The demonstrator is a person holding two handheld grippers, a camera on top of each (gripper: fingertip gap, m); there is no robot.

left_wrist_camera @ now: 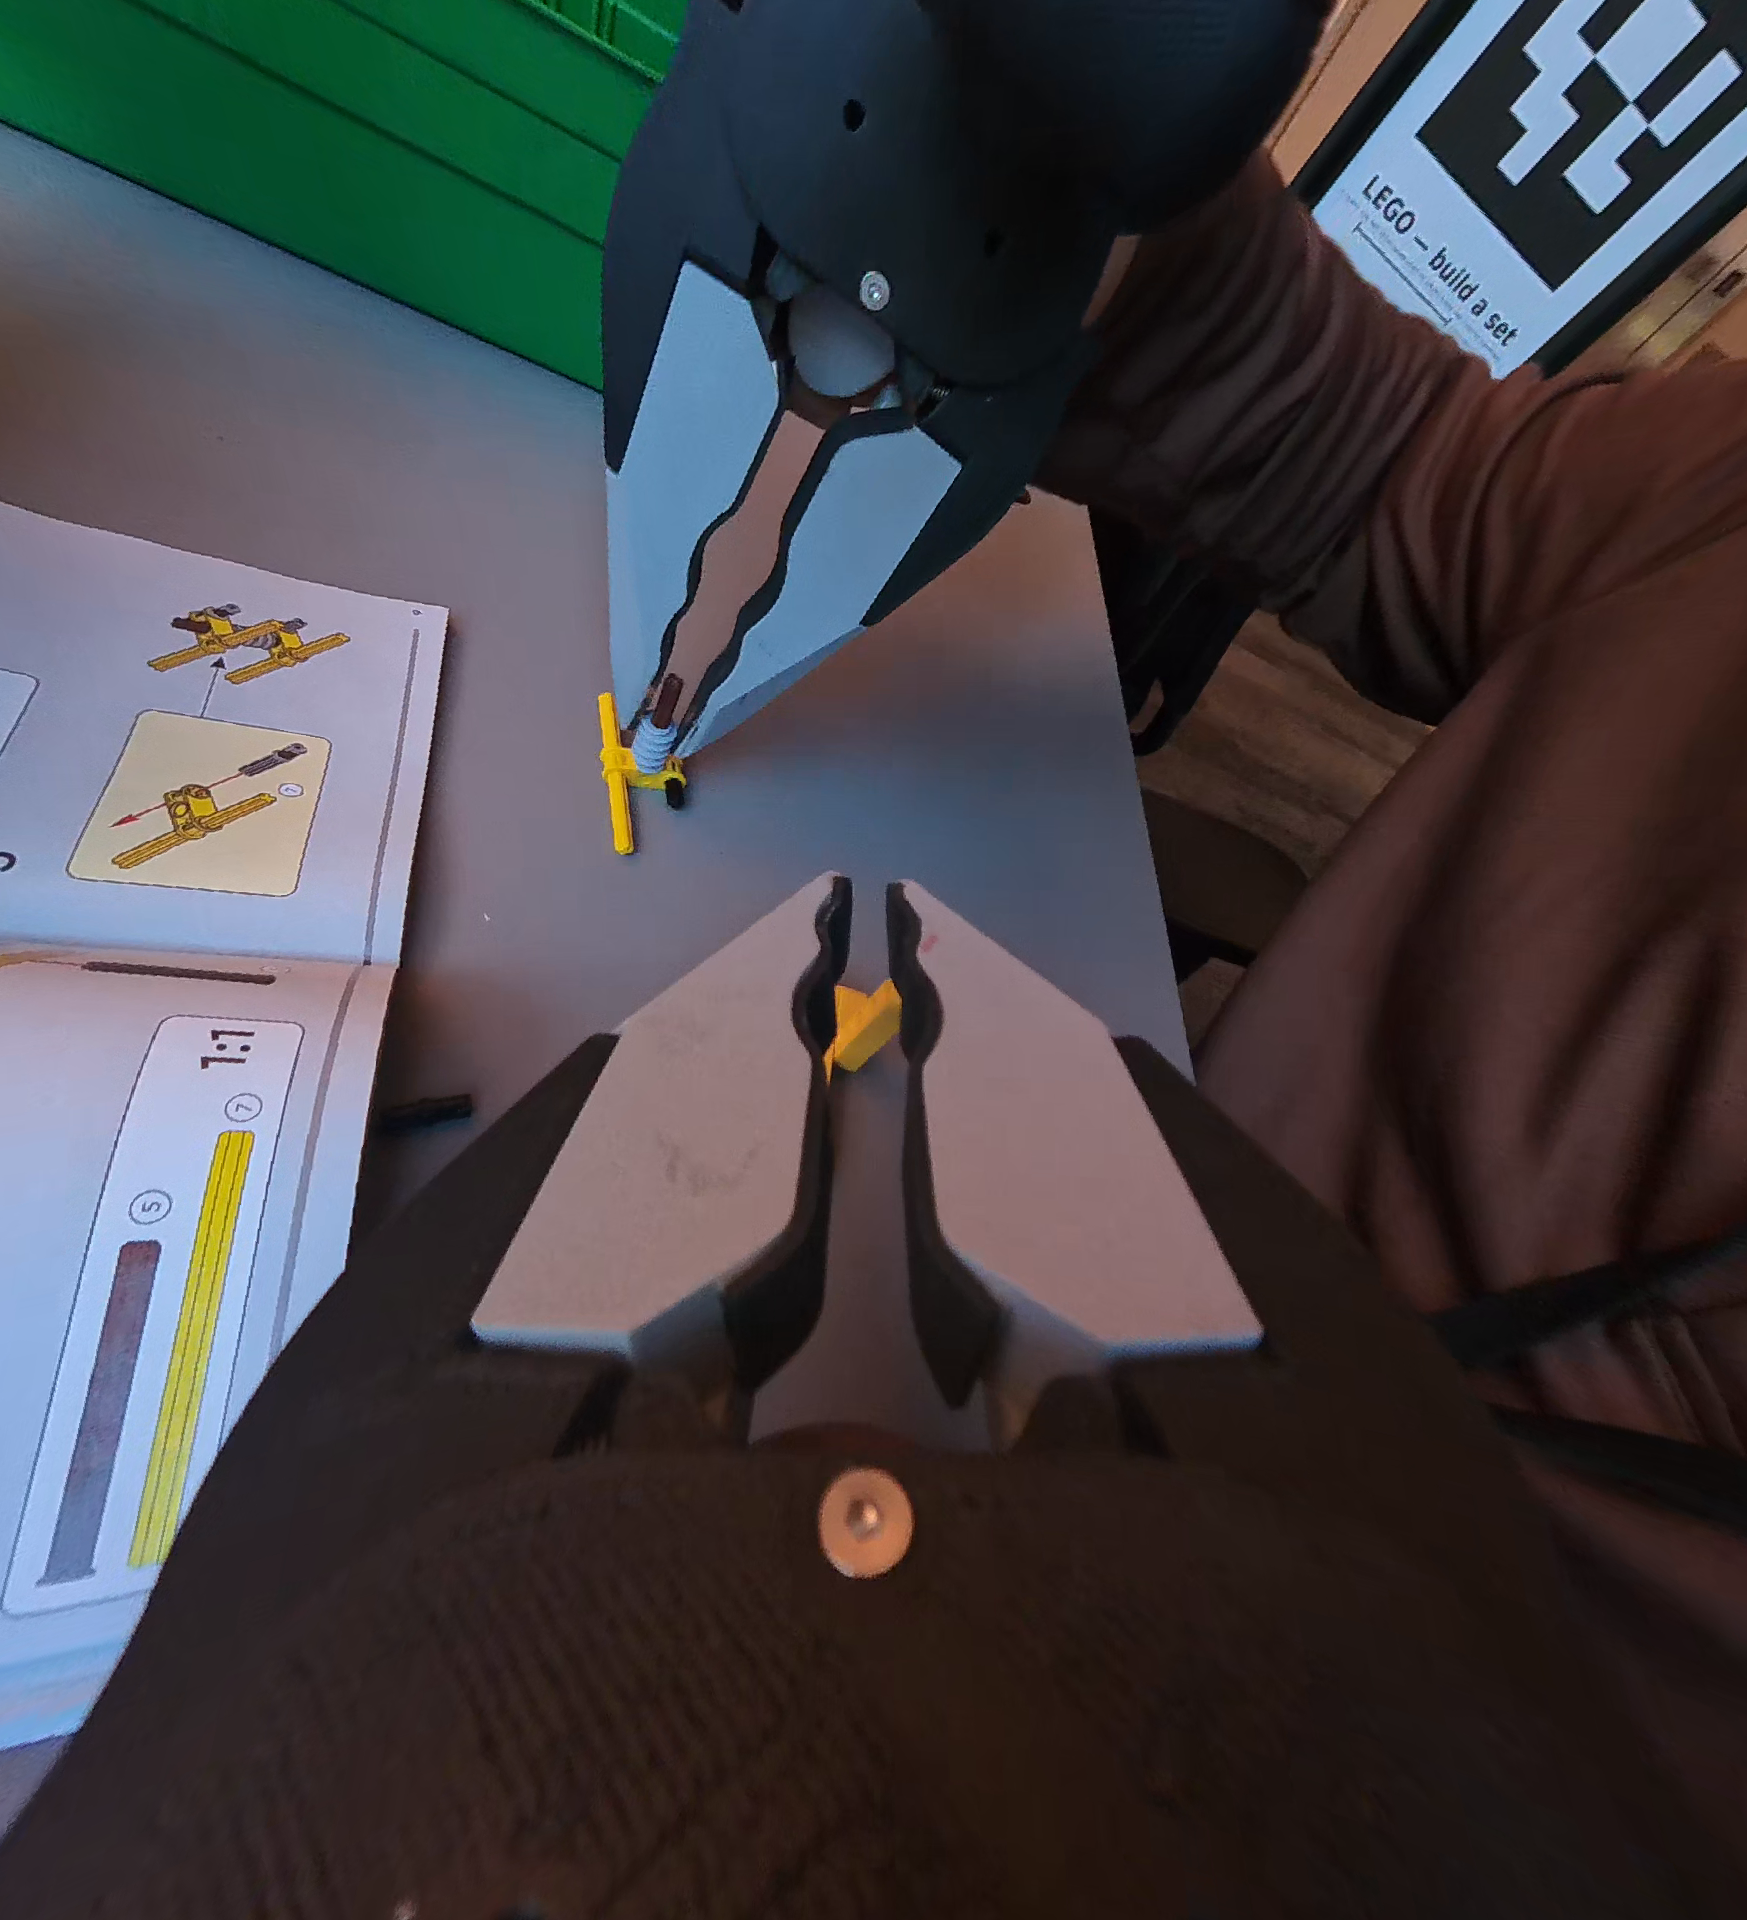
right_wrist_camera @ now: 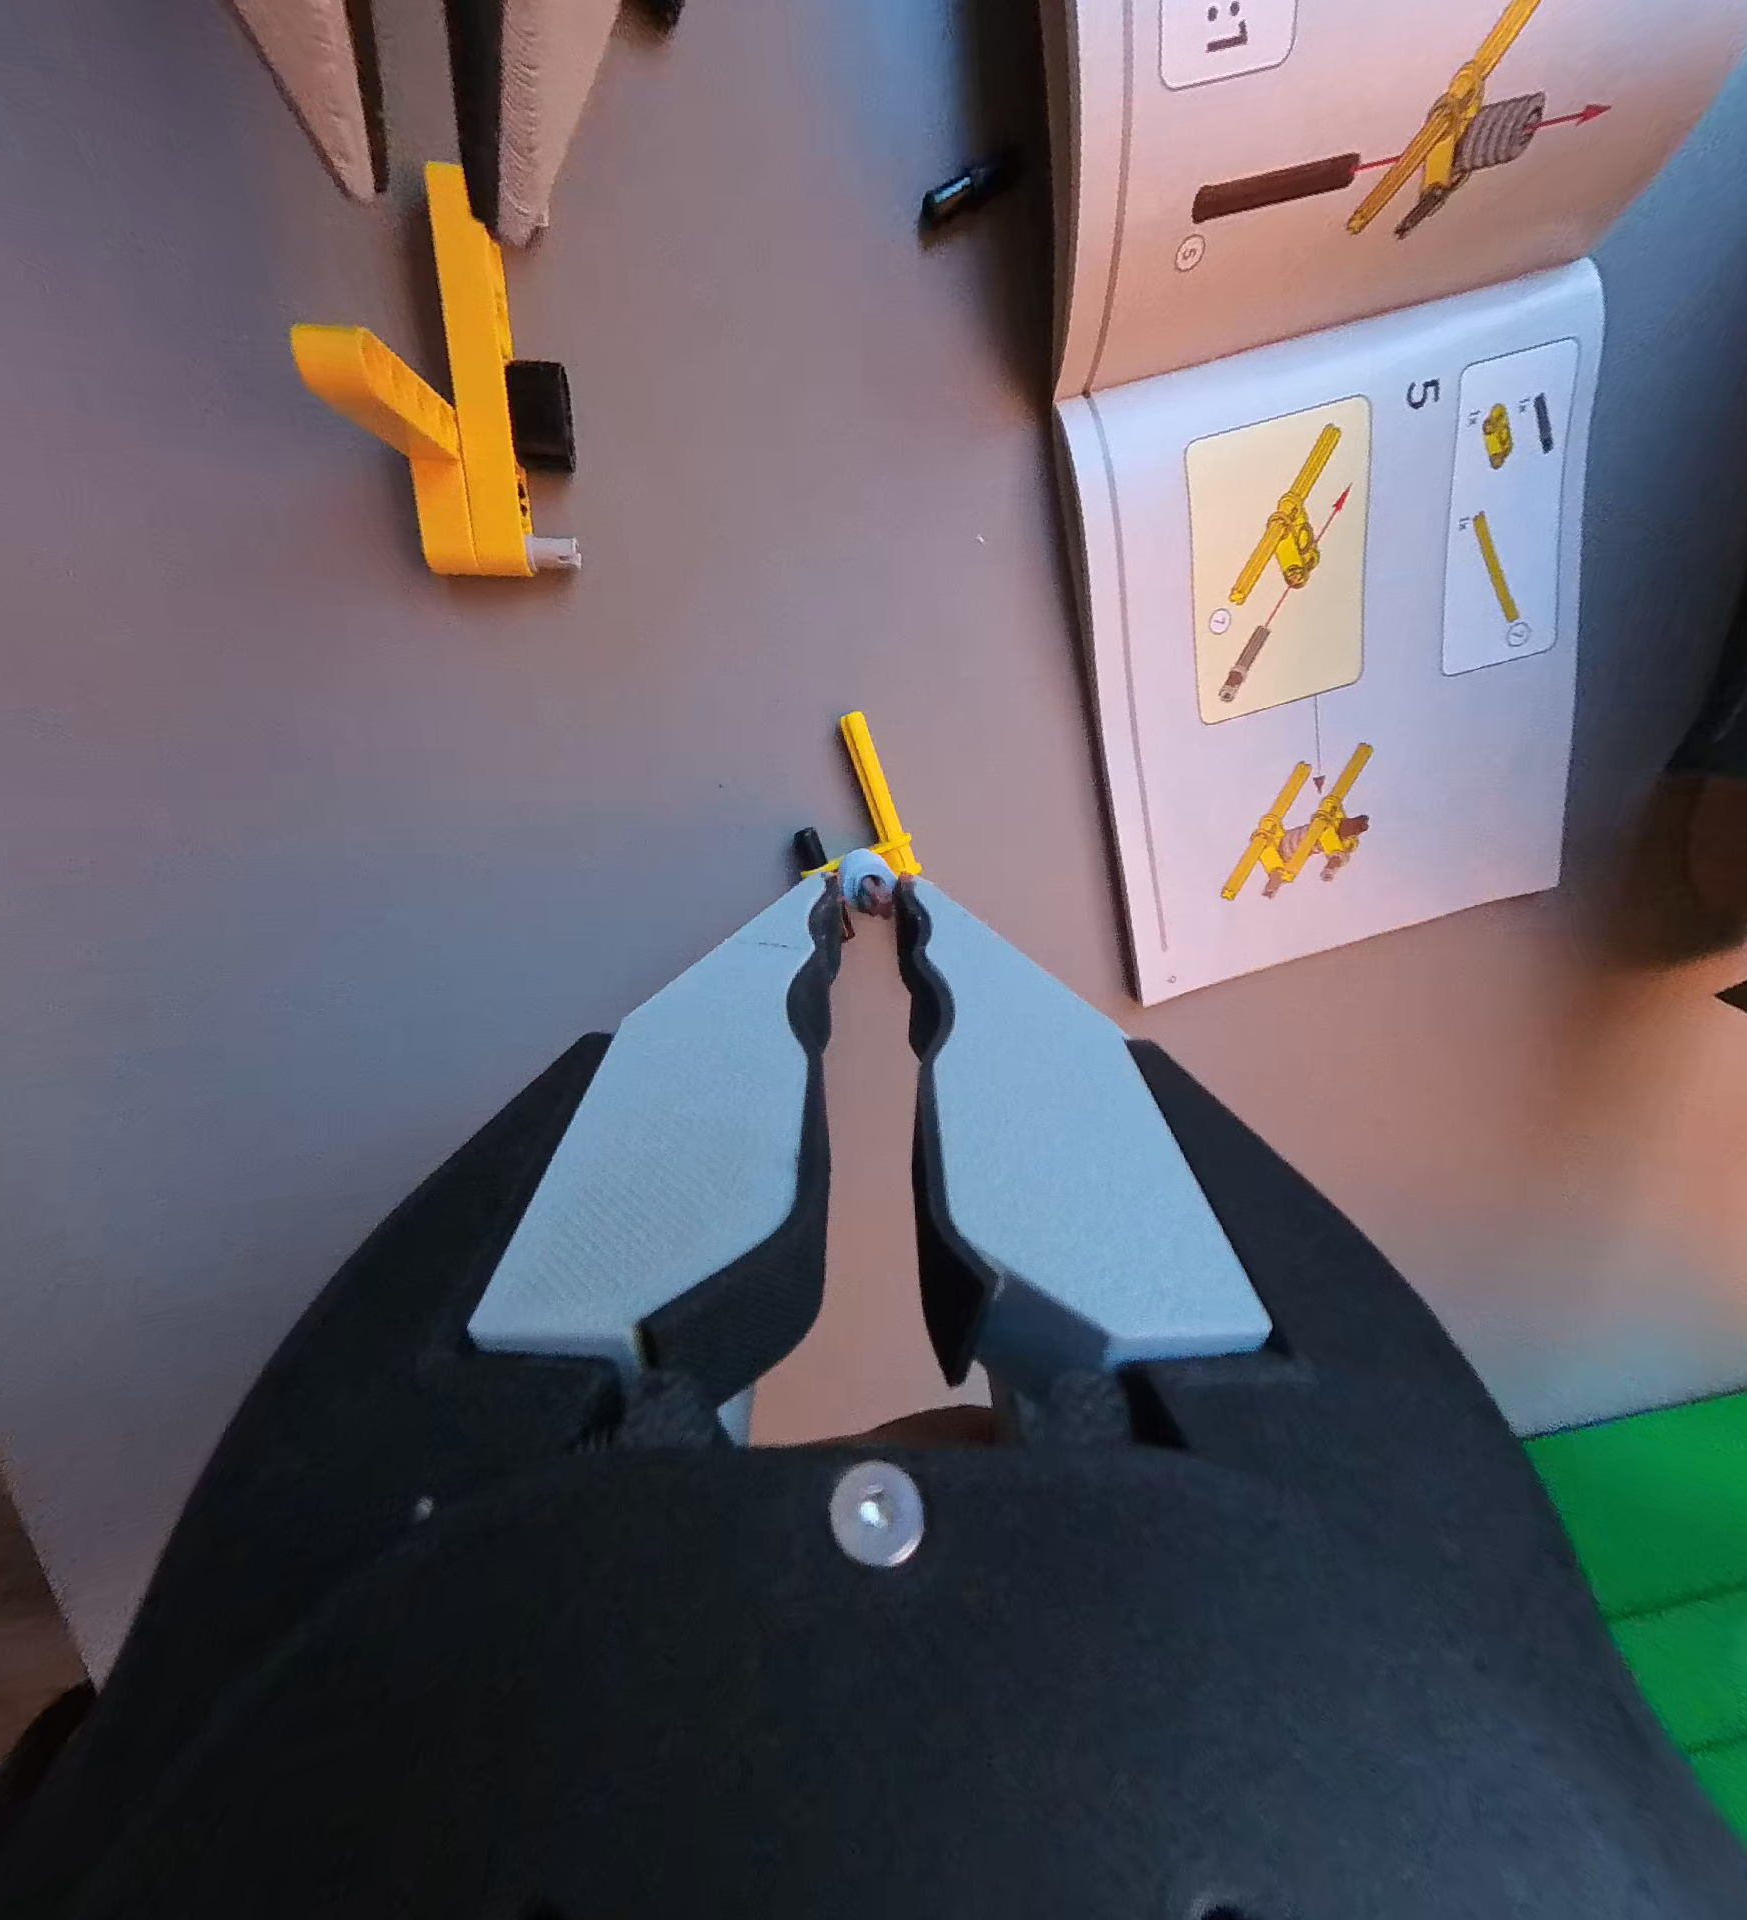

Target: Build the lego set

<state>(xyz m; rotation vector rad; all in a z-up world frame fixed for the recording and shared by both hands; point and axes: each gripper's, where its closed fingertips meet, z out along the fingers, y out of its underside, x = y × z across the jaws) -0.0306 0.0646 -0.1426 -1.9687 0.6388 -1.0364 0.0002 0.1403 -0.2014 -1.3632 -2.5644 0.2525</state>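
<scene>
My left gripper (left_wrist_camera: 867, 894) is shut on a yellow beam assembly (left_wrist_camera: 861, 1023). In the right wrist view this assembly (right_wrist_camera: 474, 416) is an angled yellow beam with a black block (right_wrist_camera: 542, 416) and a white pin (right_wrist_camera: 557, 551), hanging from the left gripper (right_wrist_camera: 448, 208). My right gripper (right_wrist_camera: 867, 896) is shut on a small assembly (right_wrist_camera: 864, 881): a grey spring-like part on a brown axle, crossed by a yellow axle (right_wrist_camera: 874, 779). It is low over the grey table. It also shows in the left wrist view (left_wrist_camera: 645, 764), in the right gripper (left_wrist_camera: 675, 727), just beyond my left fingertips.
An open instruction booklet (left_wrist_camera: 173, 790) lies on the table (left_wrist_camera: 952, 727) beside the grippers; it also shows in the right wrist view (right_wrist_camera: 1347, 623). A loose black pin (right_wrist_camera: 968, 192) lies near its edge. A green crate (left_wrist_camera: 329, 156) stands behind. A person's brown sleeve (left_wrist_camera: 1471, 727) is past the table edge. My hands' fingertips stand some 10 centimeters from each other. The loose black pin (right_wrist_camera: 968, 192) sits 9 centimeters or so from the ends of my left fingers. It turns up in the left wrist view (left_wrist_camera: 434, 1107) as well.
</scene>
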